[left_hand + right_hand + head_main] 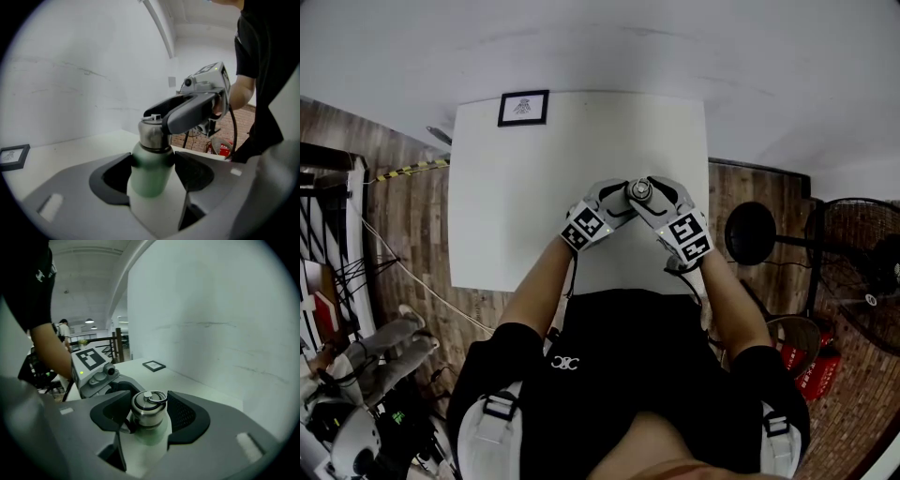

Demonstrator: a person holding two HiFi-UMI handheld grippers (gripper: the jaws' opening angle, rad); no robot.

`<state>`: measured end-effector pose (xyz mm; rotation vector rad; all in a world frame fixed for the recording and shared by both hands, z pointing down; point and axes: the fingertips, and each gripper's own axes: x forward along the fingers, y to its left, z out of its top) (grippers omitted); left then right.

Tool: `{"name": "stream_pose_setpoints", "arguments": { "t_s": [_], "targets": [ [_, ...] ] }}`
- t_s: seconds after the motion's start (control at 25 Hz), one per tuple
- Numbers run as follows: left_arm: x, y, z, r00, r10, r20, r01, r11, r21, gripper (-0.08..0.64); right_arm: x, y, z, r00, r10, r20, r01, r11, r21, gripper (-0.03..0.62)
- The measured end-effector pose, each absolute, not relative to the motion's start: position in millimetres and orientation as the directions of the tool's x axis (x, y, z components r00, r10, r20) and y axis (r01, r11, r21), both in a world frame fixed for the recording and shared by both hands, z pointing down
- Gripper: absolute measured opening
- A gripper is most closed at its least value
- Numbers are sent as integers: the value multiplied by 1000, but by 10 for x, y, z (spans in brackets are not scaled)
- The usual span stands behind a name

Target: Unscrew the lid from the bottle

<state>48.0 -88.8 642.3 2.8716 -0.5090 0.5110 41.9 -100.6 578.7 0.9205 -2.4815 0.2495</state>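
A pale green bottle [149,178] with a steel lid [147,409] stands on the white table [516,206] near its front edge. My left gripper [152,174] is shut on the green body, with a pad pressed on each side. My right gripper [149,417] reaches in from the other side at lid height. Its dark pads [185,416] flank the lid with a thin gap, so it is open. From the head view both grippers meet at the lid [639,190], the left gripper [623,202] on the left and the right gripper [652,197] on the right.
A small black-framed picture [523,108] lies at the table's far left corner. A white wall rises behind the table. To the right, a floor fan [862,267] and a round black stand [750,232] are on the wooden floor. Gear lies on the floor at the left.
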Motion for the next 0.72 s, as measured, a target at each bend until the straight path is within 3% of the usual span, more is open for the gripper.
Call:
{"name": "stream_pose_setpoints", "arguments": {
  "t_s": [0.24,0.36,0.48,0.6,0.72],
  "targets": [
    [479,-909,6450,883,-295,364,-357,-927,116,342,381,-973,5817,-842,-194,504,-250,967,-44,245],
    [485,-900,6423,885,-291,365,-352,-930,112,342,384,-956,5778,-836,-124,535,-182,982,-57,247],
    [474,-901,6405,886,-291,361,-350,-930,109,342,404,-978,5635,-845,-216,489,-284,956,-69,249],
    [461,-911,6420,885,-298,358,-356,-928,108,342,486,-996,5487,-808,-444,387,-512,854,-88,249],
    [469,-917,6429,884,-301,358,-359,-927,106,342,598,-960,5442,-671,-675,307,-731,672,-117,250]
  ]
}}
